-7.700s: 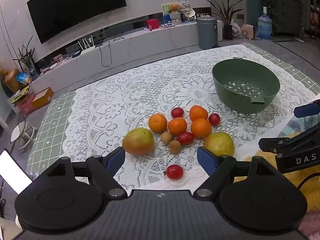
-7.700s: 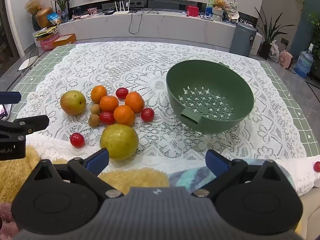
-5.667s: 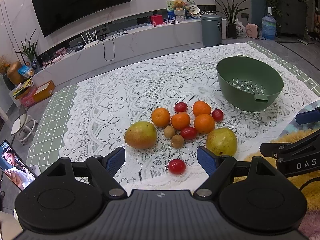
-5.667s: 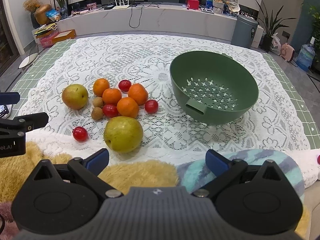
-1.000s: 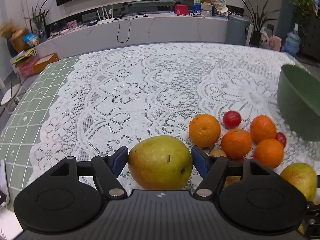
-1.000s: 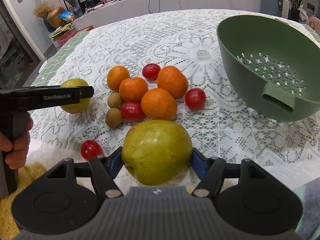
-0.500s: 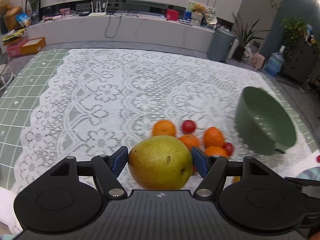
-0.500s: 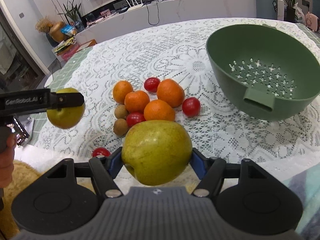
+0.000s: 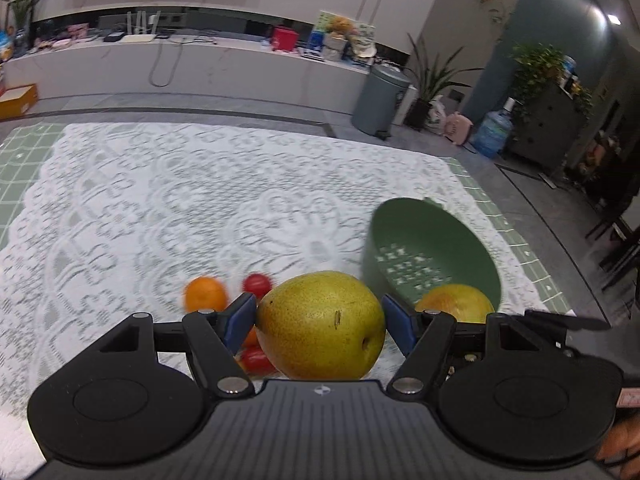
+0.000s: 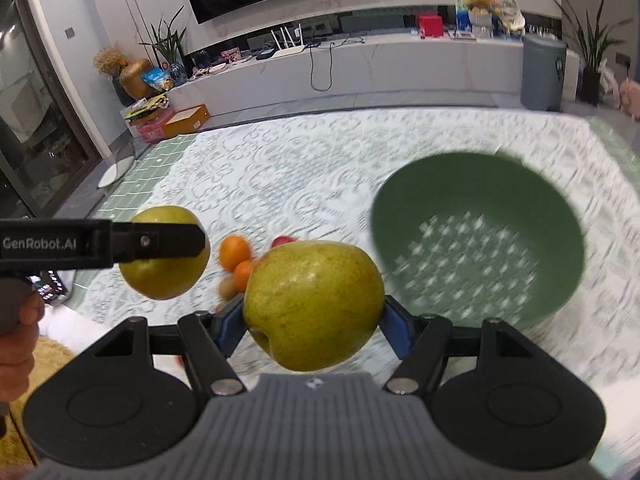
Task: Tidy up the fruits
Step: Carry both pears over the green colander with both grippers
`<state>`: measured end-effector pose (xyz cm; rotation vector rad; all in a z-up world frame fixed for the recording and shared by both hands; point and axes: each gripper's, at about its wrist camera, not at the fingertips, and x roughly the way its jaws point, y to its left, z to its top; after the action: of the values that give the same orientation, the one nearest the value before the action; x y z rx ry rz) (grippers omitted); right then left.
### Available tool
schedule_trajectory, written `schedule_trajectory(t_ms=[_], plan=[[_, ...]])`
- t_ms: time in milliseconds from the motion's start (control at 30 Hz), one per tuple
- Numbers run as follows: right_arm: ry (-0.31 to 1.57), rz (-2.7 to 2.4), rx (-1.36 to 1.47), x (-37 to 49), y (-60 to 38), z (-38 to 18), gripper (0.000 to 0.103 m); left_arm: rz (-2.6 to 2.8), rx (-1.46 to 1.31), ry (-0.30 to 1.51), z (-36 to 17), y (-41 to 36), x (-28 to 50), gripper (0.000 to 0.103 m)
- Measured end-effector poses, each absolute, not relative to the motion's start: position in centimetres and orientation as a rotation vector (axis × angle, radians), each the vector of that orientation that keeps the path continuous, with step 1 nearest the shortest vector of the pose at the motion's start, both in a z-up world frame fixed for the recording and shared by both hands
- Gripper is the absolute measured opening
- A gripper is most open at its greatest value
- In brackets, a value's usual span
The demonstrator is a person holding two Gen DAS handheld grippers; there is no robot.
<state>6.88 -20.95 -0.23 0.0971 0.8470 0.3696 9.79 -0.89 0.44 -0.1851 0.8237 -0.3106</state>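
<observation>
Now, left gripper (image 9: 319,318): it was clenched on a large yellow-green pear (image 9: 320,325), one blue pad pressed against each side of the fruit at its widest part.
Left pear, place: it was held in the air above the lace cloth (image 9: 160,216), touching nothing but the pads.
Right gripper (image 10: 314,322): it was clenched on a second pear (image 10: 314,306), also taken across the widest part, with the dimpled end turned toward the camera.
Right pear, place: it hung above the cloth, just in front of the green colander bowl (image 10: 480,236).
How the pears would handle: I judged them fairly heavy and firm, with smooth skin that could slip and bruise; a hold across the middle with moderate force seemed right.
Pose of the hands: both grippers pointed forward and down toward the bowl, side by side; in the right wrist view the left gripper came in from the left edge with its pear, and part of a hand (image 10: 18,344) was on its handle.
Fruits left on the cloth: an orange (image 9: 205,294), a red tomato (image 9: 257,285) and some others lay near the bowl; the blur hid how many.
Bowl: it looked empty.
</observation>
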Motion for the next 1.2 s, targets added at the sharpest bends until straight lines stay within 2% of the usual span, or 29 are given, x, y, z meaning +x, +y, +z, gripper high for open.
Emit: schedule_trajectory(t_ms=[300,633,1200], plan=[[0.856,0.316,-0.038,9.9,-26.1,1.5,0.067,-0.43,-0.095,0.831,1.6,-7.0,12.6,0.079],[0.939,0.284,-0.141,13.8,-30.3,0.7,0.067,-0.527,0.015,0.894,-0.2,-13.2,15.9,0.079],[1.109,0.382,-0.259,18.3,-31.0,-3.7,0.067,-0.584,0.192,1.077,-4.4,-16.5,20.6,0.079]])
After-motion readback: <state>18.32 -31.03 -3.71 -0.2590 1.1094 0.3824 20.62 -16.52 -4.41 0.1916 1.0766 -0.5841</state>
